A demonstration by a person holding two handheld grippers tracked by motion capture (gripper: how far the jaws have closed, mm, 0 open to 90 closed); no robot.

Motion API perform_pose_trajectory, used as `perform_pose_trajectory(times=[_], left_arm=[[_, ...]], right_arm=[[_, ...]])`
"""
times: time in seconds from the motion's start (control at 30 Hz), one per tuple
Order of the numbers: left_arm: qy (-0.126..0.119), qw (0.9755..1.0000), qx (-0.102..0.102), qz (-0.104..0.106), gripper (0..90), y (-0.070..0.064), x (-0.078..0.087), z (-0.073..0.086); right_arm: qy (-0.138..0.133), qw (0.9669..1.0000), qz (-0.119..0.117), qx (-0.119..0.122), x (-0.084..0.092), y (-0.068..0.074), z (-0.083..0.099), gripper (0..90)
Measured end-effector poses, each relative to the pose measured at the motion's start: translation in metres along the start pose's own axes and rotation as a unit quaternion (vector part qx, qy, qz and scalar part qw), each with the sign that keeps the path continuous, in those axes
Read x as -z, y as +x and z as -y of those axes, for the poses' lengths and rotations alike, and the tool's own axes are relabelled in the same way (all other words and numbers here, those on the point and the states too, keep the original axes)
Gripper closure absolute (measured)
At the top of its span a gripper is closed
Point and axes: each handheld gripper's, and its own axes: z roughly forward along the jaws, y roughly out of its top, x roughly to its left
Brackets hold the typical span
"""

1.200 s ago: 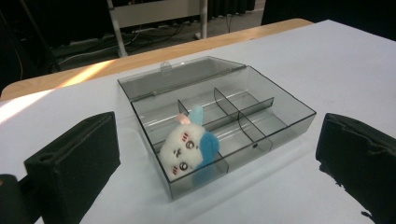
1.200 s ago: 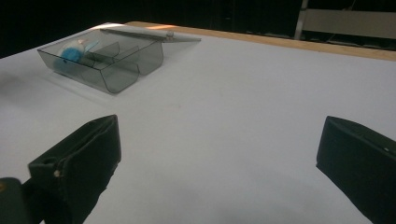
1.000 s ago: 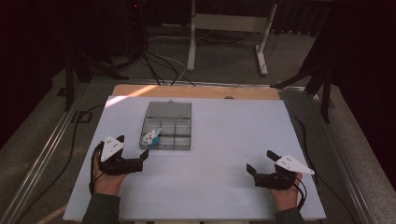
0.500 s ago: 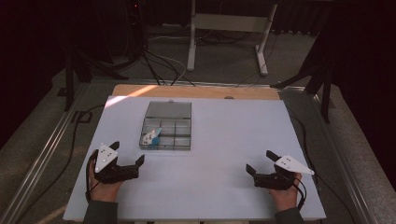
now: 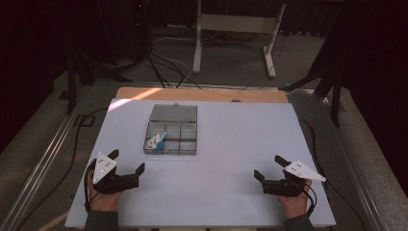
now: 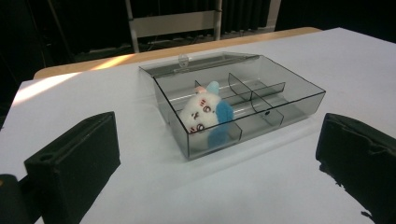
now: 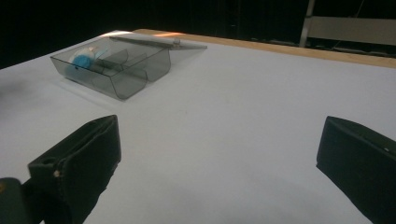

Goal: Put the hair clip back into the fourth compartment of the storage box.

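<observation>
Big white table (image 5: 226, 159) first, then a clear smoky compartment box (image 5: 172, 129) sitting left of centre toward the far side, lid (image 5: 173, 113) flipped flat open away from the person, long axis running near-to-far with that lid included. Tucked in the near-left compartment: a little white-and-blue plush toy (image 6: 205, 114), leaning against the divider, face turned toward the near-left corner. Down at the near edge, left gripper (image 5: 129, 164) and right gripper (image 5: 269, 167), both hand-held, well apart from the box, jaws spread wide on nothing.
</observation>
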Motion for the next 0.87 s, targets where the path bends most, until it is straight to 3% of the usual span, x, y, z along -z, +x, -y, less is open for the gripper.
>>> perform_pose_trajectory(times=[0.23,0.47,0.87], left_arm=[[-0.002,0.9999,-0.002,-0.011,0.8,0.0016,0.0058,0.0024],[-0.008,0.9996,0.002,-0.027,0.7,0.002,0.0083,0.0031],[-0.005,0.9996,0.004,-0.026,0.7,0.002,0.0062,0.0048]], right_arm=[[-0.006,0.9999,-0.009,-0.004,0.0023,0.0002,-0.0009,0.0],[0.0,1.0,-0.004,-0.009,0.0035,0.0017,-0.0018,0.0],[0.006,0.9999,0.011,-0.007,0.0039,0.0022,-0.0009,0.0]])
